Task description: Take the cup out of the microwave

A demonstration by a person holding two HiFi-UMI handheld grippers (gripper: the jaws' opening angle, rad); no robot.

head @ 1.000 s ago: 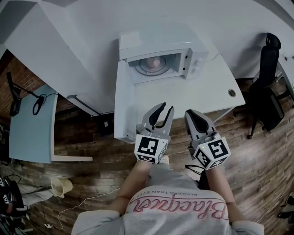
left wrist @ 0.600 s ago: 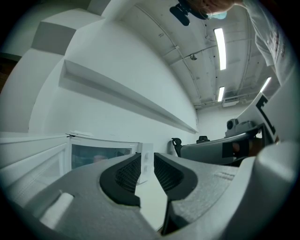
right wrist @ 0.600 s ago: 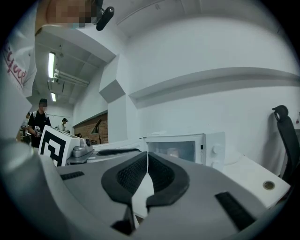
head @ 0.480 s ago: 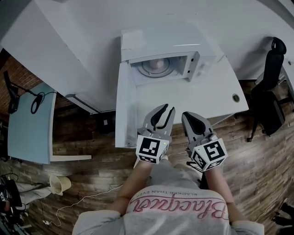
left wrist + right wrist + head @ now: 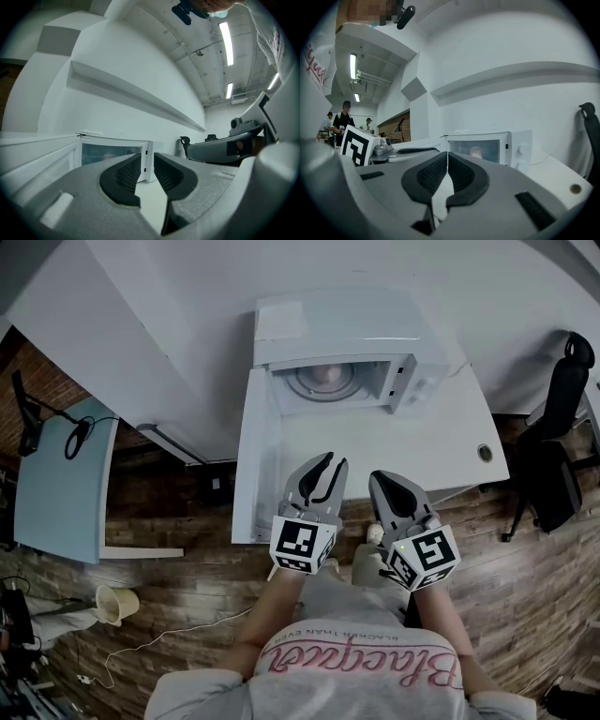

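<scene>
A white microwave (image 5: 347, 320) stands at the back of the white desk (image 5: 422, 442), its door (image 5: 246, 456) swung wide open to the left. Inside, on the turntable, sits a pale pinkish cup (image 5: 330, 379), also visible in the right gripper view as a small cup (image 5: 476, 152) behind the opening. My left gripper (image 5: 333, 461) hovers over the desk in front of the opening, open, with nothing between its pads (image 5: 129, 171). Beside it, my right gripper (image 5: 380, 476) is shut and empty, its tips meeting (image 5: 447, 153). Both point level at the microwave, well short of it.
A black office chair (image 5: 562, 418) stands right of the desk. A cable hole (image 5: 485, 453) sits near the desk's right corner. A light-blue table (image 5: 56, 484) and a wastebasket (image 5: 114, 604) are on the wooden floor at the left. People stand far off (image 5: 342, 119).
Both grippers have edged slightly closer to the microwave's opening and a little lower. Their jaws look the same as before.
</scene>
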